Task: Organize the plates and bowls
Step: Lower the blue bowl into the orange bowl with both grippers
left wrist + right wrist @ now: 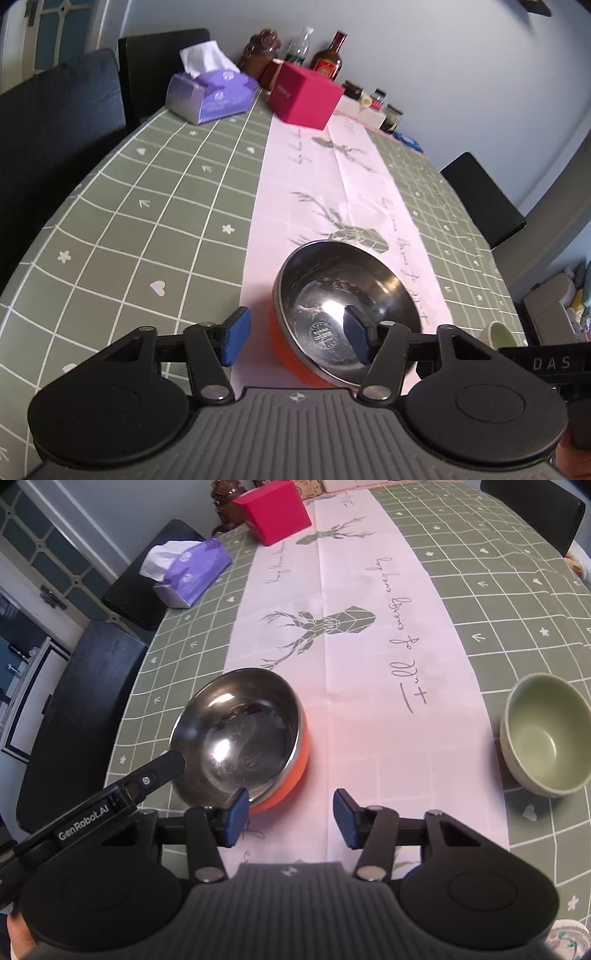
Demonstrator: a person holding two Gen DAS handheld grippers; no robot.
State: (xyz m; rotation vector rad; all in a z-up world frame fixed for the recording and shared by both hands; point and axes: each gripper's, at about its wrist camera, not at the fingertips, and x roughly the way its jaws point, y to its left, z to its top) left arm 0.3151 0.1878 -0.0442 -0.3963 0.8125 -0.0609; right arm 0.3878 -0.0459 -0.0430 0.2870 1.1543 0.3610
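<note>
With the left tongs (293,341) spread wide astride the near rim of the steel bowl (347,310) on the tabletop (147,229), and the right tongs (290,821) released beside it, a shallow pinch risks slipping and tipping the bowl.

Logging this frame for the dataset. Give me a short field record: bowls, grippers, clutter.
steel bowl: steel bowl with orange outside, upright on the white runner
green bowl: green bowl, upright, empty, on the checked cloth, apart from the steel bowl
left gripper: left gripper open, straddling the steel bowl's near rim, one finger inside
right gripper: right gripper open, holding nothing
clutter: tissue box, red box, bottles at the far end
</note>
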